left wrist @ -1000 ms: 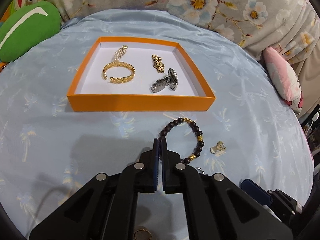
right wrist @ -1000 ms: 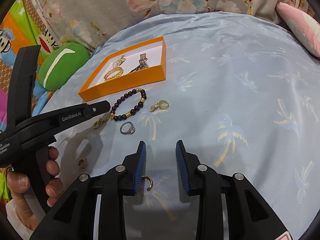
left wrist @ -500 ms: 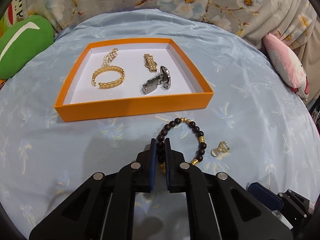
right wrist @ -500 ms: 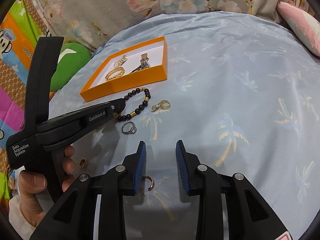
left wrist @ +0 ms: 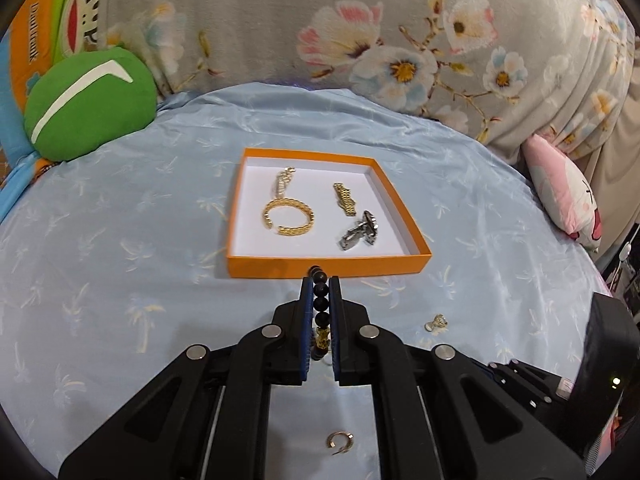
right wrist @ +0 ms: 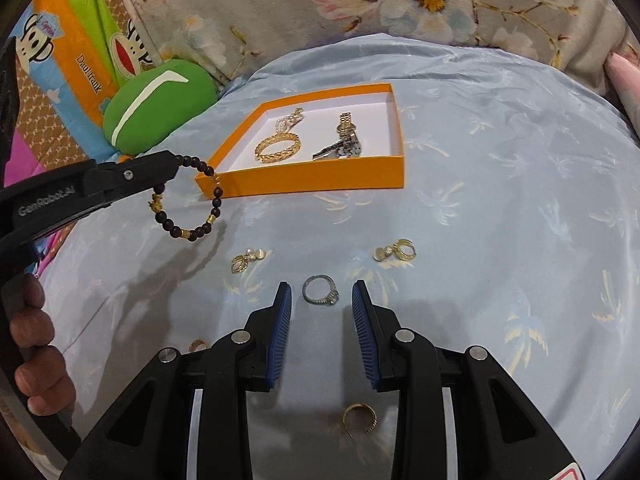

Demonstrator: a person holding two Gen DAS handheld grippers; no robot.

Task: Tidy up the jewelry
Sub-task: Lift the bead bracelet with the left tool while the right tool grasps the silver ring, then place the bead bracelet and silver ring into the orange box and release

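the left gripper [left wrist: 320, 280] has its fingers [left wrist: 306, 312] clamped on a dark bead bracelet [right wrist: 188, 200]. in the right wrist view the bracelet hangs free in the air from the fingertips, a loop of dark beads with a few gold ones, above the blue sheet [right wrist: 500, 220] and just in front of the near left corner of the orange tray [right wrist: 304, 184]. a hand [right wrist: 38, 356] grips the left gripper's handle at the left edge of that view.

the tray sits on the sheet, open, with a white floor. in it lie a gold cuff [left wrist: 288, 218], a pearl strand [left wrist: 283, 182] touching the cuff's far side, a gold link piece [left wrist: 345, 199] and a silver watch [left wrist: 359, 232] near the right wall.

the right gripper [right wrist: 322, 304] hovers low over the sheet with its fingers apart and nothing between the pads; a silver ring [right wrist: 321, 290] lies on the sheet just ahead, in line with the gap. other pieces are loose on the sheet: a gold earring [right wrist: 396, 250] to the right, a gold and pearl earring [right wrist: 244, 261] to the left, a gold open ring [right wrist: 360, 416] under the right gripper, and a small gold ring [right wrist: 199, 345] by its left finger.

a green cushion [left wrist: 88, 104] rests at the sheet's far left edge.
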